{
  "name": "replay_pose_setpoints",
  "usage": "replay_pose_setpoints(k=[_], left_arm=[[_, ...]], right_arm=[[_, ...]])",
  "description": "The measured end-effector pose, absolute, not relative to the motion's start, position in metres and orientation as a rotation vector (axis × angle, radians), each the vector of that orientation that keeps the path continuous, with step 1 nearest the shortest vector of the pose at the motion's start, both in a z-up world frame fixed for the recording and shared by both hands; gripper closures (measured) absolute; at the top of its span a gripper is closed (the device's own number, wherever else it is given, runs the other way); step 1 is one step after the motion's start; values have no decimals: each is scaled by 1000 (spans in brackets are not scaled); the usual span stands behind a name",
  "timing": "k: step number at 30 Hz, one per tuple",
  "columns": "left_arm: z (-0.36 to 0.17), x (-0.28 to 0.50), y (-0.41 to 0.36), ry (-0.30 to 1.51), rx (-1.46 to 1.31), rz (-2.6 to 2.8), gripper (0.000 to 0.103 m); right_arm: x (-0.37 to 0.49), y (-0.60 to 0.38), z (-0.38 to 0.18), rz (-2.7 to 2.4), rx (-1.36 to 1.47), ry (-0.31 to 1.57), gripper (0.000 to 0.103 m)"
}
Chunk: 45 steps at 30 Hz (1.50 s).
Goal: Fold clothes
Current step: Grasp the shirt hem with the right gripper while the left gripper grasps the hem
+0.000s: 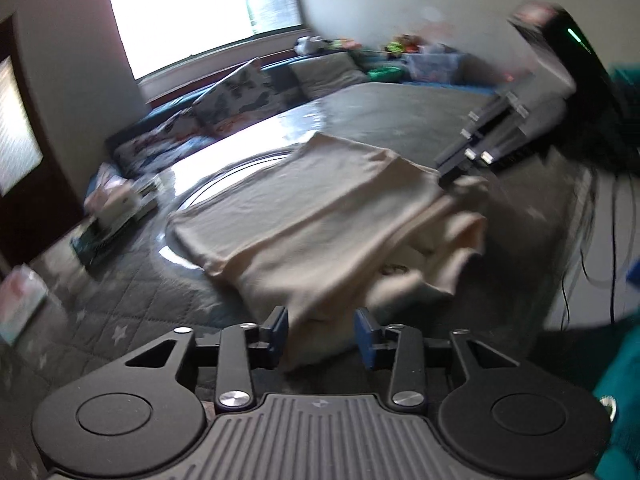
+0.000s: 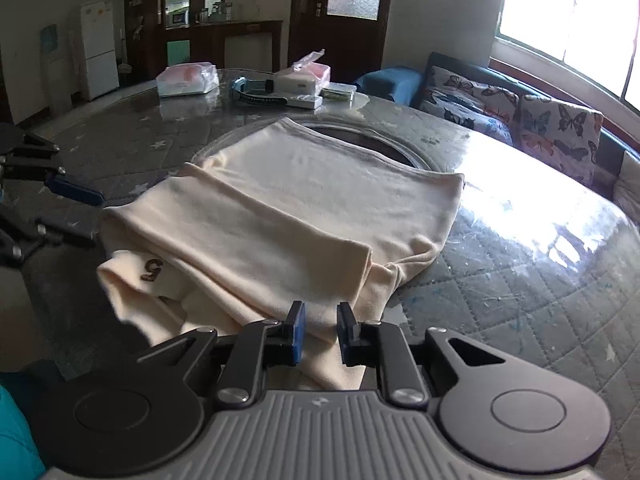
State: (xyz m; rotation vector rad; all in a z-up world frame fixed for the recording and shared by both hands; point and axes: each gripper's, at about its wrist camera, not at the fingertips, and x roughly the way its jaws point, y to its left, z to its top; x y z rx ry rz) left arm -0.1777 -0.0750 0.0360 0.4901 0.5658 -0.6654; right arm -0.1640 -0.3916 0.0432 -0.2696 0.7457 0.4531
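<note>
While both the left gripper (image 1: 321,334) and right gripper (image 2: 321,330) stand parted and empty-fingered over the cream shirt's (image 2: 304,208) near edge, pinch both layers evenly.

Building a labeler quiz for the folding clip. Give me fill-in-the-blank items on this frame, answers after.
1. The garment being folded is ____ in colour.
2. The brown mark printed on the garment's lower left fold in the right wrist view is the digit ____.
3. The cushions on the sofa under the window are printed with ____.
4. The pads on the fingers of the left hand-held gripper are ____ in colour.

Missing words: cream; 5; butterflies; blue
</note>
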Motion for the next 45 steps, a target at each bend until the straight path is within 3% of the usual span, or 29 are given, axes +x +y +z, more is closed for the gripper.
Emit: replay_pose_setpoints(k=[2,8,11,13,15,23,28,30,36,45], left_arm=[[30,-186,-83,542,537,-693,63],[11,-198,-111,446,645,-733,64],[5,-195,-118,434,641,-741,75],[8,-189,-117,440,604,-733,92],[12,-183,-115,447,556,-726,94],[38,-143,-107,495,370,-692,94],[41,-128,-104,528,321,-694,94],[39,-124,-102,545,312,-691,94],[36,-141,-91,530,357,-699,83],[20,-162,-91,488,509,-677,72]], right_arm=[[-170,-391,47,460,-286,737,70],[-185,-388,51,483,-350,733,67],[-195,-388,51,499,-394,729,58],[-202,-387,51,512,-433,720,55],[-208,-385,51,533,-471,712,46],[-209,-369,40,628,-561,647,38],[-188,-358,31,654,-557,614,49],[-181,-361,33,662,-521,629,66],[-158,-370,39,685,-413,674,87],[-143,-373,42,681,-347,699,91]])
